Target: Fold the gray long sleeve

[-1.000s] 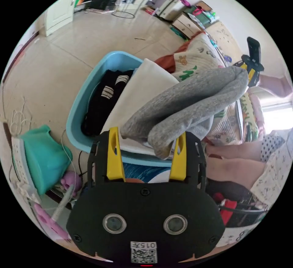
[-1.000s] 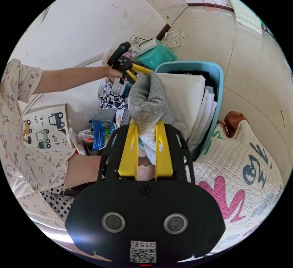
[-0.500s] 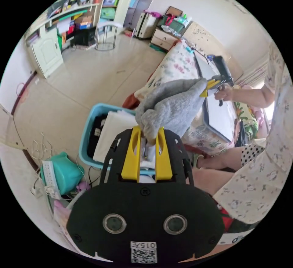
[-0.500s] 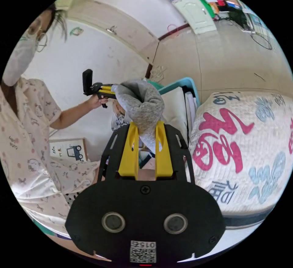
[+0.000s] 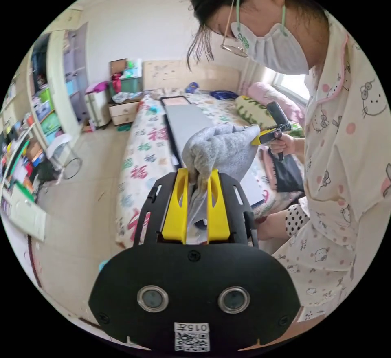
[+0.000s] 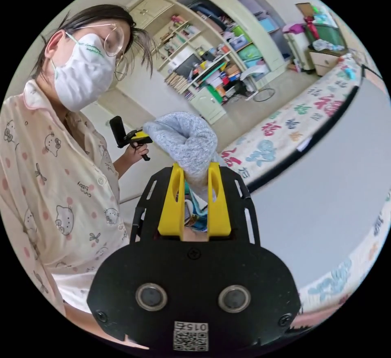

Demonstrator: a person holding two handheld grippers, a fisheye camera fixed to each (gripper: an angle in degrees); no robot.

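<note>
Moved: the gray long sleeve has been carried up from over the blue basket toward the bed.
Grip: left gripper and right gripper each pinch the bunched garment, held in the air.
Progress: no fold shows; spreading it flat comes first.

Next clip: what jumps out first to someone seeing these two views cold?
The bunched gray long sleeve hangs in the air, pinched at one end in the left gripper and at the other in the right gripper. Close behind it stands the person in patterned pyjamas. Beyond lies the bed with a gray board on its quilt.
</note>
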